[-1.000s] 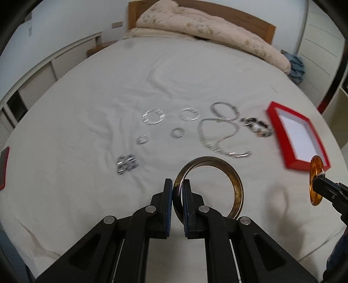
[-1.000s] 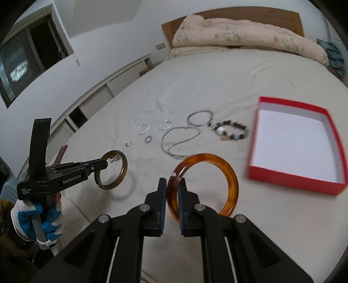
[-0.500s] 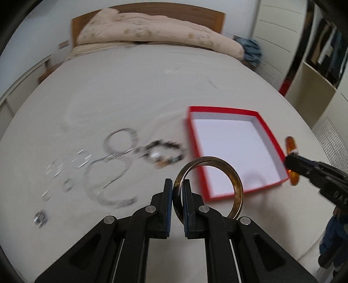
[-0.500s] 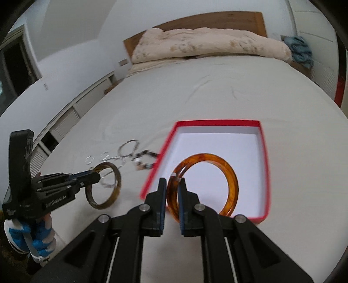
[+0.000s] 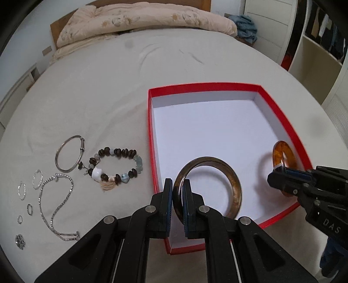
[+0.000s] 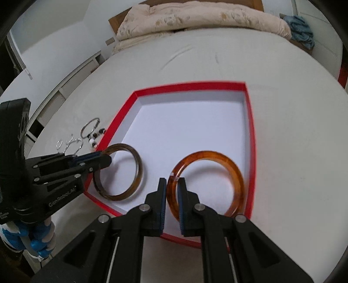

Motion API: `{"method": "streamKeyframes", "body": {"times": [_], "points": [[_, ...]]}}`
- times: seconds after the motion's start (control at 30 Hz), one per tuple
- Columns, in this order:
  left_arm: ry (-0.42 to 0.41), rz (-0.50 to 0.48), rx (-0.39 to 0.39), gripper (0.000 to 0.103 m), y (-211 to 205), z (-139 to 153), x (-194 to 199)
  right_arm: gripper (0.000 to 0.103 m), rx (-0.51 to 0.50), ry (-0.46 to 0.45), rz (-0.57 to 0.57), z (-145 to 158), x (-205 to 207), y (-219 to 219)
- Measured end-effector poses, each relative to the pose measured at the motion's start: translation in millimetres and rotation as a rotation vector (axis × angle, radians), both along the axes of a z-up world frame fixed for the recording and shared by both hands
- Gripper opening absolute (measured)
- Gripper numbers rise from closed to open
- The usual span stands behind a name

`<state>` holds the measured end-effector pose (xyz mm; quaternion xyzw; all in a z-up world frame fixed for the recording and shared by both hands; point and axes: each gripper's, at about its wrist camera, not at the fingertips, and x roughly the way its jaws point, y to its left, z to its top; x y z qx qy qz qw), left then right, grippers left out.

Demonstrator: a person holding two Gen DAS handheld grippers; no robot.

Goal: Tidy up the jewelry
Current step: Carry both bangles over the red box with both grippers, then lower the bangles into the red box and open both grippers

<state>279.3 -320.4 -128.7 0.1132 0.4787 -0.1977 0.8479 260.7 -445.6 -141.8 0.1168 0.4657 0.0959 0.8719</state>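
- Bedroom setting: pale bedsheet [image 5: 121,91] as my working surface, rumpled quilt [image 5: 139,20] at the far end, well beyond both grippers
- Red box [image 5: 152,139], white-lined and with nothing lying in it, open side up directly ahead of my two grippers; I judge it the container meant for the pieces
- Left gripper [image 5: 178,204]: clamped on the dark brown bangle [image 5: 236,187], pinched at its near rim so the ring hangs forward over the near part of the box floor
- Right gripper [image 6: 171,204]: clamped on the amber bangle [image 6: 237,174], same rim pinch, ring held above the box interior, to the right of the brown one
- I read both bangles as hovering, shadows visible on the white floor below them; contact with the floor I cannot confirm
- Loose stock on the sheet, left of my left gripper and outside the box: beaded bracelet [image 5: 117,167] nearest the box wall, silver bangle [image 5: 69,153] beyond it, silver chain [image 5: 56,206], small rings [image 5: 21,190], one sparkly stud [image 5: 20,241] nearest me
- Step in hand, as I judge it: lowering both bangles for release side by side, leaving room in the box for the remaining pieces
- Person's gloved hand [image 6: 32,239] seen under the left gripper's handle
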Motion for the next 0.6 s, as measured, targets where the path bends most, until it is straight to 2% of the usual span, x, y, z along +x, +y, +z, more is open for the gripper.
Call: {"method": "streamKeyframes", "body": {"times": [0.23, 0.27, 0.3, 0.33, 0.37, 0.4, 0.6], "points": [[-0.008, -0.003, 0.026, 0.01, -5, -1, -2, 0.011, -0.092, 0.035, 0.025, -7, -3, 6], [0.0, -0.006, 0.019, 0.014, -6, -1, -1, 0.014, -0.105, 0.035, 0.025, -4, -5, 6], [0.006, -0.005, 0.013, 0.023, -9, -1, 0, 0.017, -0.113, 0.034, 0.024, -2, -7, 5], [0.004, -0.004, 0.005, 0.028, -9, 1, -1, 0.024, -0.12, 0.03, 0.02, 1, -10, 4], [-0.003, -0.006, -0.007, 0.035, -8, 6, -5, 0.031, -0.123, 0.021, 0.01, 7, -15, 2], [-0.01, -0.006, -0.012, 0.037, -7, 10, -7, 0.033, -0.124, 0.011, 0.002, 12, -20, 0], [-0.067, 0.01, -0.064, 0.04, 12, 58, -33, 0.035, -0.103, -0.061, -0.068, 57, -63, -10]]}}
